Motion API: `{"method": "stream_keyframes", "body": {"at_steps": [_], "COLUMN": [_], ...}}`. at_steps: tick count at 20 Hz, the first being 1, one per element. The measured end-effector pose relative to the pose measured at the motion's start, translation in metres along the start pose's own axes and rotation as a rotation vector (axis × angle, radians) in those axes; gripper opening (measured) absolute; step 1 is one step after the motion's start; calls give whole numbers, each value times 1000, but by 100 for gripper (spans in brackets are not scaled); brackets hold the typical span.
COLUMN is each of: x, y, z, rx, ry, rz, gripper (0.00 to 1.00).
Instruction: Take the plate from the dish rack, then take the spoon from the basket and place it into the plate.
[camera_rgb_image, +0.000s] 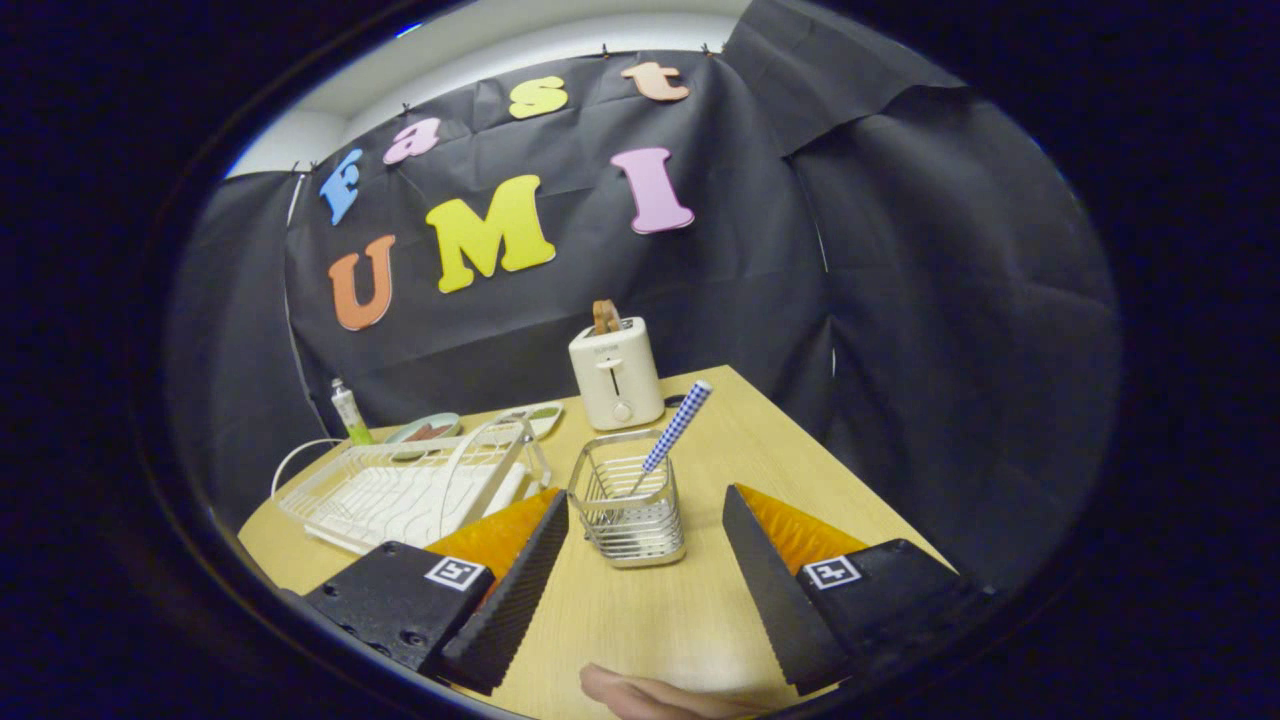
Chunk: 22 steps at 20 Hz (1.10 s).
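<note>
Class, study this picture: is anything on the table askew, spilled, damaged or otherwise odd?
Nothing stands out. The spoon leans handle-up in the wire basket, as cutlery normally rests. The dish rack sits flat on the table and the toaster stands upright. The hand-held gripper is open, its fingers flanking the basket.

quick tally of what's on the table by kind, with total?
Dish rack: 1
Wire basket: 1
Spoon (standing in the basket): 1
Toaster: 1
Plates (beyond the rack): 2
Bottle: 1
Total: 7
The hand-held gripper is open, with the basket between its fingers; nothing held.
</note>
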<state>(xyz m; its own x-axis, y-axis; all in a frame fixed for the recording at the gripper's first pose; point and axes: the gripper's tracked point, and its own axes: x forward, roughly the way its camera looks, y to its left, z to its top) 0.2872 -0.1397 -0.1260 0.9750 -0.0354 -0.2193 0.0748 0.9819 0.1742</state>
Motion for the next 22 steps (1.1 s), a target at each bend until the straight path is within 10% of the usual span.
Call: {"method": "stream_keyframes", "body": {"at_steps": [5, 22], "x": [35, 90], "y": [-11, -9], "z": [28, 38], "rx": [46, 36], "ry": [-23, -27], "rz": [-9, -23], "gripper": [95, 30]}}
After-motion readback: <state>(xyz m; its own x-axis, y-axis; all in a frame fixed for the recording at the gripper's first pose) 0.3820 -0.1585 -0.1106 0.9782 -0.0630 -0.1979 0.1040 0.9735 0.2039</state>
